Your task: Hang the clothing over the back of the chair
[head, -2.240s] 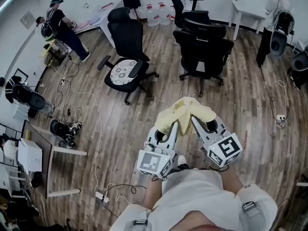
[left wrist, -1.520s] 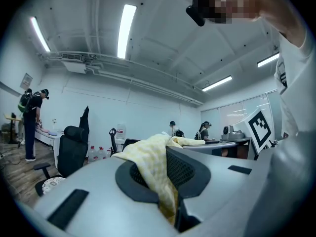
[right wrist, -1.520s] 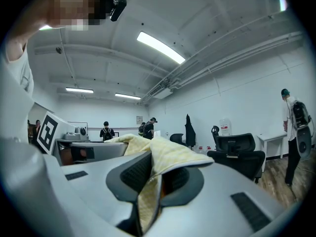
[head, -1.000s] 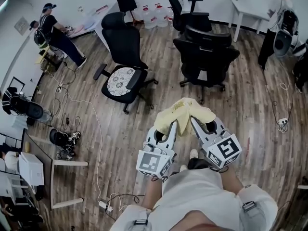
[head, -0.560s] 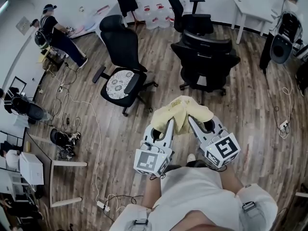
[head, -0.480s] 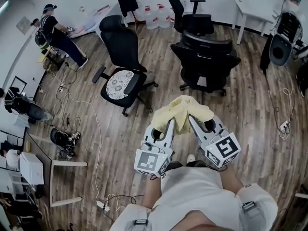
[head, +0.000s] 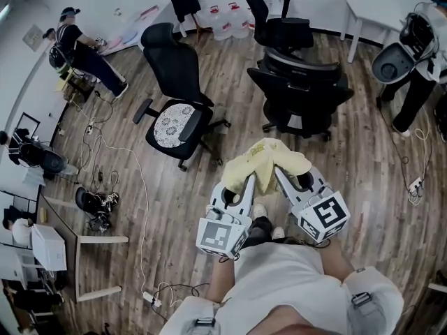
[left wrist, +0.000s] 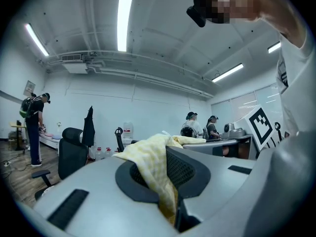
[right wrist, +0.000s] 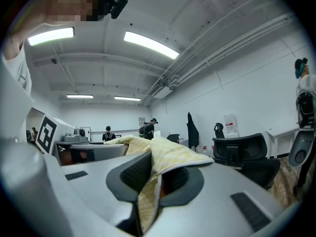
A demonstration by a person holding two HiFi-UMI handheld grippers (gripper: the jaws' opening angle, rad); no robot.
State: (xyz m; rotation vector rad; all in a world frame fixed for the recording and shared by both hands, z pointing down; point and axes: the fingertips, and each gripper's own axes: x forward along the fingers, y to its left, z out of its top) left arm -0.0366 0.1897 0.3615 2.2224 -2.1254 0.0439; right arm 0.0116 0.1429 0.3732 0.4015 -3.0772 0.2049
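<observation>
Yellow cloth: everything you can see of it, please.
The cloth is pale yellow, soft woven-looking fabric with a faint check, bunched and crumpled. It is held in the air above the floor, pinched at two spots. The left gripper and the right gripper are each shut on a fold, and the rest drapes over their tips. It is short of the nearest chair and does not touch it.

in the head view the yellow clothing (head: 269,160) covered the tips of the left gripper (head: 245,185) and the right gripper (head: 283,180), hiding where they pinched it. the back of the far chair (head: 281,28) ran off the top edge. a person (head: 419,51) at the right edge was cut off.
</observation>
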